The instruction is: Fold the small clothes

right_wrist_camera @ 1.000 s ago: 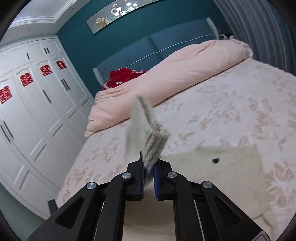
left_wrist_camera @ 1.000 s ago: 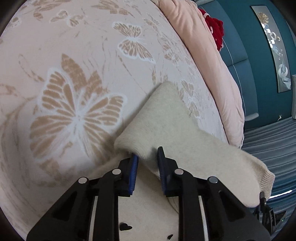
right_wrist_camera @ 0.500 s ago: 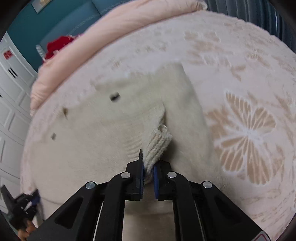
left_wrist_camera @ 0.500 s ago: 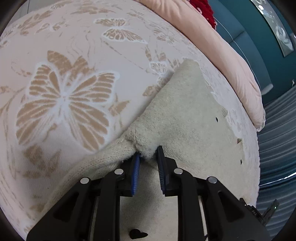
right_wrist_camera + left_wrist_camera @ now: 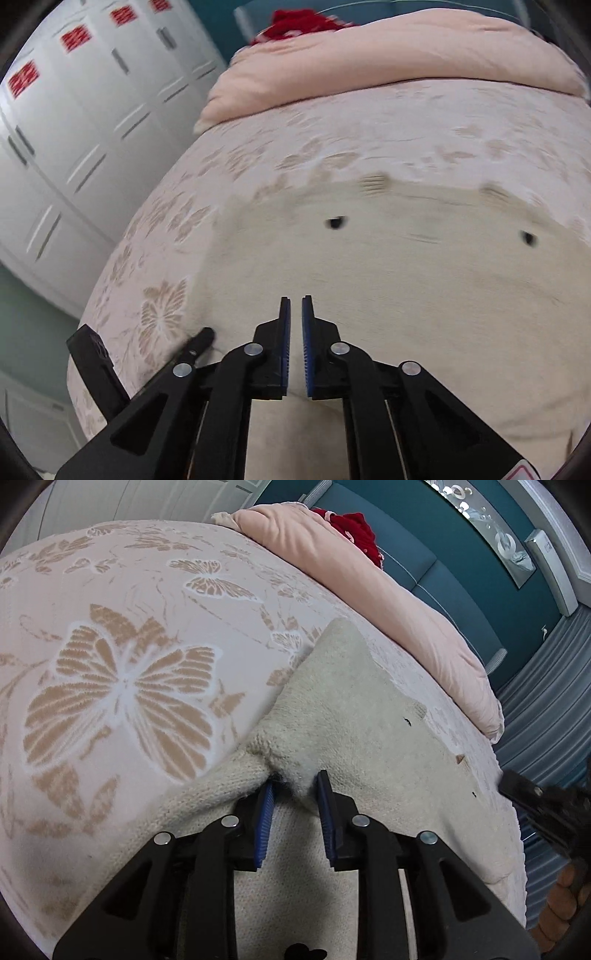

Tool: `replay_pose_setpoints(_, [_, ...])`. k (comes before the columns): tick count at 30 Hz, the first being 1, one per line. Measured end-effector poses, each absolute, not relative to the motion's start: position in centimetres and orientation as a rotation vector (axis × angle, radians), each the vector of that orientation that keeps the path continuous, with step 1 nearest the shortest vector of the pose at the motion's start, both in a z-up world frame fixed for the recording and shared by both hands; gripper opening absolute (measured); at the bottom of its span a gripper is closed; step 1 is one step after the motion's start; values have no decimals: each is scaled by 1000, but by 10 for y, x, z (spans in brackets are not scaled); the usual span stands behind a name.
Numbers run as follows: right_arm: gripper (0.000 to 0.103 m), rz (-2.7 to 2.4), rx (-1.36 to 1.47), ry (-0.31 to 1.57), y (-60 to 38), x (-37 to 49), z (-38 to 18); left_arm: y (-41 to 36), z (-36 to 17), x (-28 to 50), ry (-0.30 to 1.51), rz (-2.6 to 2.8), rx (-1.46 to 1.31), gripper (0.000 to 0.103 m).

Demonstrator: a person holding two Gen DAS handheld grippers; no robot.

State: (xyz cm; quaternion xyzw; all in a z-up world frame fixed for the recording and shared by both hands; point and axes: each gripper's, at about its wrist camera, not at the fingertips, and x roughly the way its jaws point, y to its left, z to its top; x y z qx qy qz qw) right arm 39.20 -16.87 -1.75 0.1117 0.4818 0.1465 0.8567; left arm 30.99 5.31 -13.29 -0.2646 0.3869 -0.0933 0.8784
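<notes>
Cream knitted sweater [image 5: 354, 716] lies spread on the butterfly-print bedspread [image 5: 122, 635], rolled pink duvet [image 5: 369, 590] behind it. Left claw [image 5: 295, 794] pinches a bunched fold of it (jaws narrow). Right claw [image 5: 294, 306] just closed, empty, above the knit.

Open bedspread [image 5: 110, 590] to the left of the cream sweater [image 5: 351, 701] gives clear passage w/ nothing on it. A rolled pink duvet [image 5: 369, 590] blocks the far side of the bed; white wardrobe doors [image 5: 74, 129] stand beyond the bed's left edge, w/ floor between.
</notes>
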Motion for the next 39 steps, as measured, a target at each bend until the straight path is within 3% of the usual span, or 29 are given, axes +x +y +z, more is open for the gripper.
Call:
replay_pose_setpoints(8, [0, 303, 81, 1214, -64, 513, -84, 52, -138, 306, 771, -208, -551, 23])
replay_pose_setpoints(12, [0, 268, 55, 1189, -49, 529, -88, 52, -140, 304, 758, -215, -556, 23])
replay_pose_setpoints(16, [1, 309, 234, 1035, -102, 487, -45, 53, -142, 303, 750, -223, -563, 23])
replay_pose_setpoints(20, [14, 120, 358, 872, -221, 374, -16, 52, -142, 303, 751, -219, -555, 23])
replay_pose_setpoints(22, [18, -63, 372, 856, -290, 312, -16, 51, -141, 302, 753, -216, -549, 23])
replay_pose_setpoints(25, [33, -288, 408, 859, -370, 247, -23, 48, -140, 303, 758, -209, -537, 24])
replay_pose_setpoints(31, [51, -234, 557, 938, -410, 241, -61, 51, -128, 311, 811, -180, -553, 24])
replay_pose_setpoints(32, [45, -227, 567, 957, -408, 249, -69, 55, -124, 312, 819, -174, -579, 24])
replay_pose_setpoints(33, [31, -216, 571, 962, -404, 256, -72, 59, -120, 313, 826, -159, -595, 21])
replay_pose_setpoints(34, [8, -194, 577, 959, -399, 260, -69, 64, -116, 316, 830, -144, -603, 18])
replay_pose_setpoints(39, [7, -81, 558, 672, -383, 245, 3, 72, -88, 321, 814, -111, -528, 7])
